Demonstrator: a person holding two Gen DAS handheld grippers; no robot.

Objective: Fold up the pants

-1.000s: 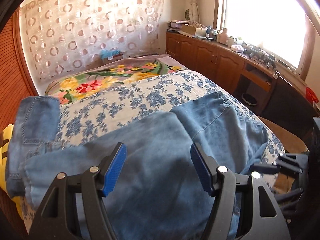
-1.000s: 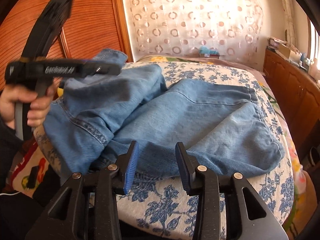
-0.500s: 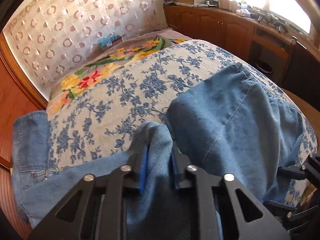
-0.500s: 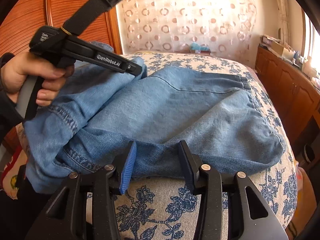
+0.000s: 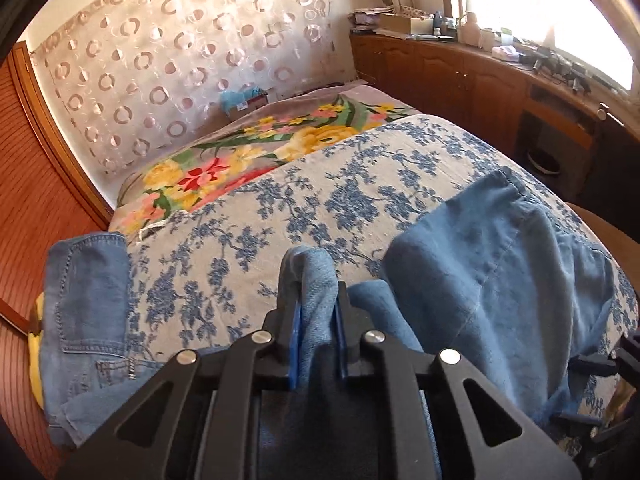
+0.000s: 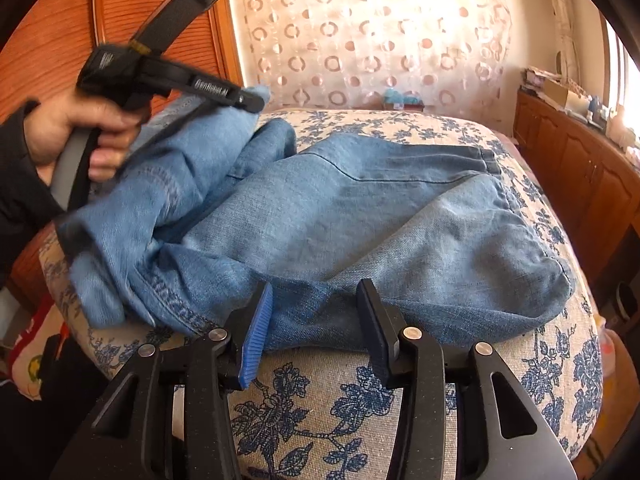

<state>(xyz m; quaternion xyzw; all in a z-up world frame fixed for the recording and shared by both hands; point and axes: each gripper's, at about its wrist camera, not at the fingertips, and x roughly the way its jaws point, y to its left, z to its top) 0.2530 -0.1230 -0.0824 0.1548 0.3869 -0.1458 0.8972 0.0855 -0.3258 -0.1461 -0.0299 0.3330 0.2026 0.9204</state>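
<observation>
We hold the left gripper (image 5: 316, 316) clamped on a raised fold of the pants (image 5: 500, 280), with denim bunched between its blue pads (image 5: 294, 340) and rising just past the fingertips. In the right wrist view, the same left gripper (image 6: 250, 100) appears at upper left, gripped by our left hand (image 6: 76, 136), and the lifted denim hangs from it above the near left corner of the bed (image 6: 568, 364). The right gripper (image 6: 314, 320) stands wide, its fingers apart and nothing between them; both tips sit at the near edge of the pants (image 6: 360, 216), touching or just beside the hem, and we cannot tell which. The pants lie across the blue floral bedspread (image 5: 360, 184), with the wider portion spread flat toward the right side of the bed and the lifted portion crumpled at the left. In the left wrist view, a further part of the denim showing a stitched pocket (image 5: 86, 300) hangs at the left edge of the bed, beside the wood panel wall (image 5: 32, 200). Beyond the floral bedspread lies a flowered blanket (image 5: 240, 152) in yellow, red and green, and behind it hangs a curtain (image 5: 180, 48) with a ring pattern. Wooden cabinets (image 5: 460, 80) run along the right side under the window (image 5: 540, 4).
</observation>
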